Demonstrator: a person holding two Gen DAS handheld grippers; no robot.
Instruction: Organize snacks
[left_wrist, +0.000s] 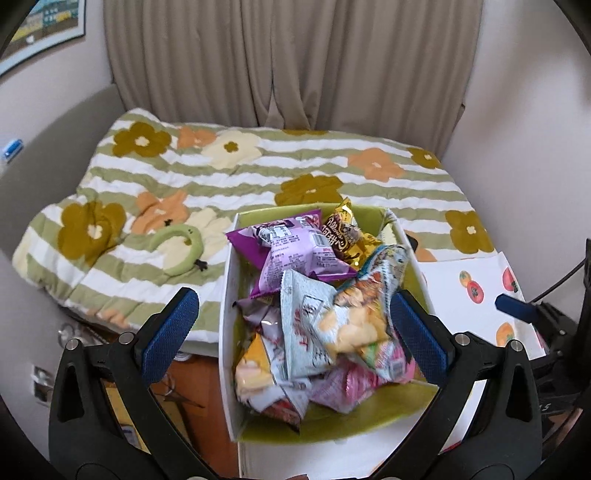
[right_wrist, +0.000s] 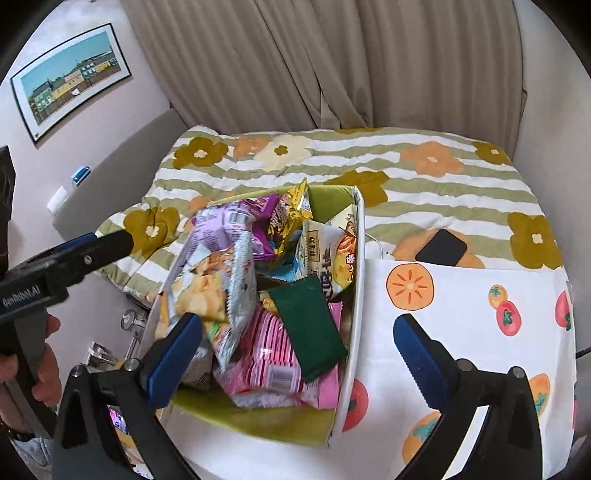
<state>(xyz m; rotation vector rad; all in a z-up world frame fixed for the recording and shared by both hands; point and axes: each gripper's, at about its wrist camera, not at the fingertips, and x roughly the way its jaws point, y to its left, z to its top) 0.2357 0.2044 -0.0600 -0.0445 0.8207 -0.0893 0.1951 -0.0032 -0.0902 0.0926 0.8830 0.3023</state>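
A bedroom: curtains (left_wrist: 295, 59) behind a bed with a flowered quilt (left_wrist: 258, 166), and before it a worktop under a fruit-print cloth (right_wrist: 461, 325). Both the left gripper (left_wrist: 291, 325) and right gripper (right_wrist: 299, 343) stand with jaws wide and empty over the box (left_wrist: 227, 332) heaped with snacks (left_wrist: 314, 306), so the filling step looks about finished, and the next move calls for finding any loose packet. Only the right view shows the green packet (right_wrist: 310, 325) lying on top, the phone (right_wrist: 441, 247) on the quilt and a hand (right_wrist: 44, 369) on the left gripper's handle.

Home bedroom. Bed with floral striped quilt (left_wrist: 258, 173) at centre; beige curtains (left_wrist: 288, 62) at 12 o'clock; framed townscape print (right_wrist: 70, 77) on wall at 10 o'clock; fruit-print cloth (right_wrist: 461, 314) at 4 o'clock; phone (right_wrist: 441, 248) lying on quilt.
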